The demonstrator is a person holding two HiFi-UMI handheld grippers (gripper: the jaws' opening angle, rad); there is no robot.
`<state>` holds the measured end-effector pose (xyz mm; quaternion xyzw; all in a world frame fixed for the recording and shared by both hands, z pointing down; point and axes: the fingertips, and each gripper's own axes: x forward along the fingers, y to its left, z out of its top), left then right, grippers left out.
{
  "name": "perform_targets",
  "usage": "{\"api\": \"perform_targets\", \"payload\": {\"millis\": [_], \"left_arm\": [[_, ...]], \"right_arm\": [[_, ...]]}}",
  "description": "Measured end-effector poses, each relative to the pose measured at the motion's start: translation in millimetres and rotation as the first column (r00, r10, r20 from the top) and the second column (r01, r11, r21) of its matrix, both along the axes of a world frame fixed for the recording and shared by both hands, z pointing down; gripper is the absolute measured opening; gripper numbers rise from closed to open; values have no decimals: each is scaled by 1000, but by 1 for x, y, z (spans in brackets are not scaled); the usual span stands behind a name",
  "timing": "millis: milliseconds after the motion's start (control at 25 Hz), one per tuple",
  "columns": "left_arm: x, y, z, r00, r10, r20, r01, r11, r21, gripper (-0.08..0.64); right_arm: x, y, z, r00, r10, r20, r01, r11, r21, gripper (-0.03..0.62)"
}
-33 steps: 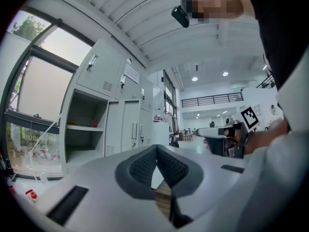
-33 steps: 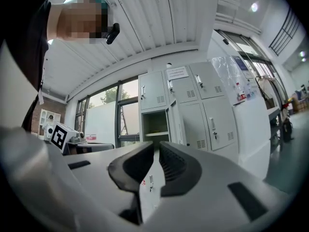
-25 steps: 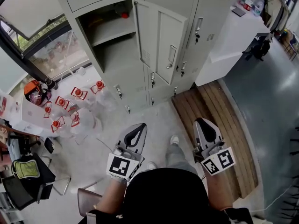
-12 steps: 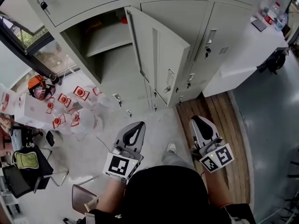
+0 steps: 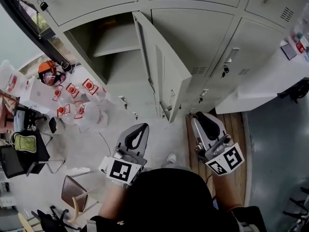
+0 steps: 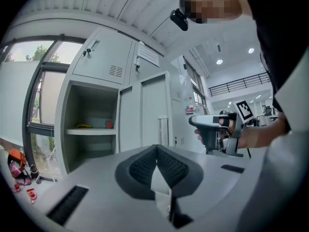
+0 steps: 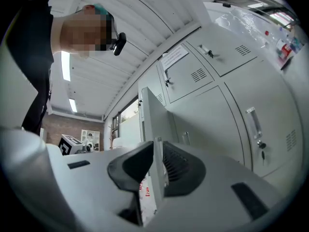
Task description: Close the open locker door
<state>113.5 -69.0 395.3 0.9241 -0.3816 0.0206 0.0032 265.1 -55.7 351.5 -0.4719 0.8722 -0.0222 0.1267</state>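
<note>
The grey locker door (image 5: 164, 69) stands wide open, swung out to the right of its compartment (image 5: 113, 52), which has one shelf. In the left gripper view the open compartment (image 6: 89, 129) holds small yellow and red items on that shelf. My left gripper (image 5: 136, 138) hangs below the compartment, shut and empty, pads touching (image 6: 157, 149). Just right of the door's lower free corner is my right gripper (image 5: 205, 123). Its jaws stand a narrow gap apart (image 7: 158, 153), and the door's free edge (image 7: 152, 115) shows straight ahead through the gap, apart from them.
Several red-capped clear bottles (image 5: 77, 105) and an orange helmet (image 5: 48, 71) lie on the floor at left. A chair (image 5: 72, 195) and a green bag (image 5: 26, 141) sit lower left. Wooden boards (image 5: 231, 124) and a white counter (image 5: 260, 88) are at right.
The person has stepped closer to the lockers, so the open door looms larger. Both grippers have come nearer to it, the right one up beside the door's lower corner.
</note>
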Motion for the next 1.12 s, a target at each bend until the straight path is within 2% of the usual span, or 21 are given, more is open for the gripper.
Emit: {"api": "perform_targets", "payload": {"millis": [80,240,440,880,1120], "left_arm": [[3,-4,0,1000,-25,6,25,1000,2,23],[3,-10,-5,998,-65,7,65,998,15,23],[-7,-18,-10,996,-88,10,87,996,25,23],[-47,-38,-16,997,-71,-5,71,997,42,23],[-79,-45,-17,997,-74,-15,74,996,41,23]], "right_arm": [[-1,-10,-7,999,-48,-3,48,999,17,57],[-12,-24,-20,989,-149,13,148,988,38,107],[-26,-35,-32,979,-204,16,202,977,65,107],[-68,-39,-36,977,-213,23,211,975,65,114],[-96,-37,-37,984,-180,4,179,981,72,112]]}}
